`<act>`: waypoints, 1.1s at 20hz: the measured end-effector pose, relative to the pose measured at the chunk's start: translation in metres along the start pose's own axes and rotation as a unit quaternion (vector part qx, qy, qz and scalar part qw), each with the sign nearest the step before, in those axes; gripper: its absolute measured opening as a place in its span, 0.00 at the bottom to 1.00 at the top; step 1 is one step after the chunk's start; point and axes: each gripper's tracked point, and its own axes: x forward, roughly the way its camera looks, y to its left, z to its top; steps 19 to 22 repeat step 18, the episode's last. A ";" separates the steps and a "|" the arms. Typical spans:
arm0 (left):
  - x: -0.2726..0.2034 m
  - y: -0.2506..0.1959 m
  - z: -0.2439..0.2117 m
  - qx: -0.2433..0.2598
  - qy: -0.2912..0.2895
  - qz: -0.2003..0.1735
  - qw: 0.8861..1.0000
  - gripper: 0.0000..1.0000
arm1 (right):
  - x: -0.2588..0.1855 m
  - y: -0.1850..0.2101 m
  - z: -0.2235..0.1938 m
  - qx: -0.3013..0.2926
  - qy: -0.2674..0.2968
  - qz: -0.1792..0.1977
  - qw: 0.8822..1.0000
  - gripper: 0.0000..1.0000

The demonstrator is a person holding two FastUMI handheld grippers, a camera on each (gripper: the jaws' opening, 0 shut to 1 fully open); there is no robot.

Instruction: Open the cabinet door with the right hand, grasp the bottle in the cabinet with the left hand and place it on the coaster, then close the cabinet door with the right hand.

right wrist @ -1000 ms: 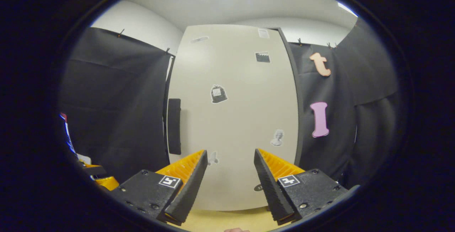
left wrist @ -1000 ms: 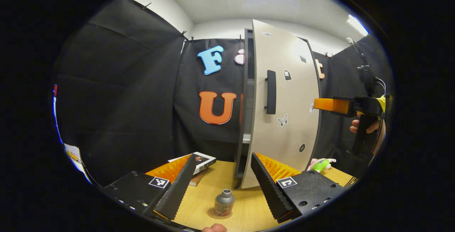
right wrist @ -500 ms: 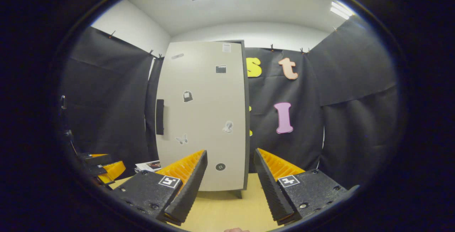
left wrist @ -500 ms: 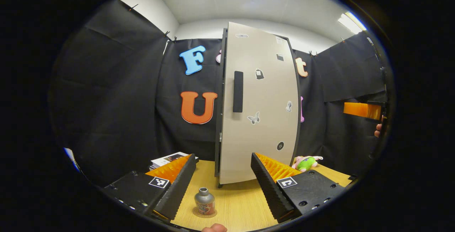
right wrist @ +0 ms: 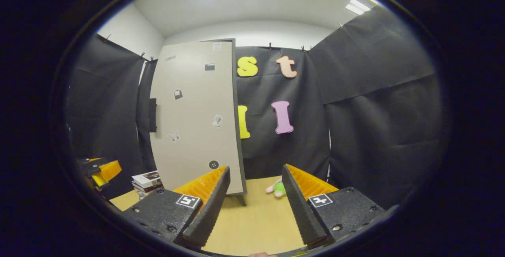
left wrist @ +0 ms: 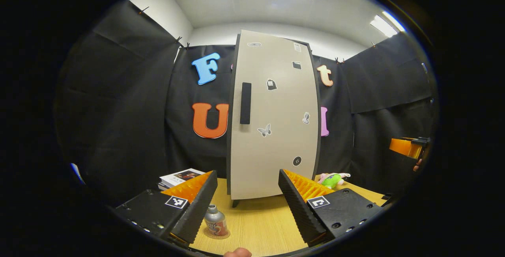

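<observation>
left gripper view: left gripper (left wrist: 247,203) low in front, fingers spread wide, holding nothing. small silver metal bottle with a short neck (left wrist: 215,222) standing upright on a round brown coaster (left wrist: 217,234), near the front edge of the light wooden table (left wrist: 260,229), just beside the left finger, partly hidden by it, not touching the other finger. tall pale grey cabinet door with small stickers (left wrist: 274,115) shut flat, at the back of the table, with a long black handle (left wrist: 245,103) near its left edge. stack of books (left wrist: 179,178) at the back left of the table. pink and green soft toy (left wrist: 332,178) at the back right. right gripper (left wrist: 408,148) far off at the right side, held by a hand; open or closed, cannot tell from here.

right gripper view: right gripper (right wrist: 252,205) low in front, fingers spread wide, nothing between them, well apart from the cabinet door (right wrist: 193,119). door closed, at the back left of the table (right wrist: 256,225). books (right wrist: 146,180) left of the cabinet. soft toy (right wrist: 276,188) on the table by the back edge, between the fingers in the picture. left gripper (right wrist: 98,170) far at the left side.
</observation>
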 end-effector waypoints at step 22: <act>-0.001 0.011 -0.005 -0.014 0.007 0.020 1.000 0.94 | 0.013 0.009 0.000 -0.012 0.001 0.016 1.000 0.86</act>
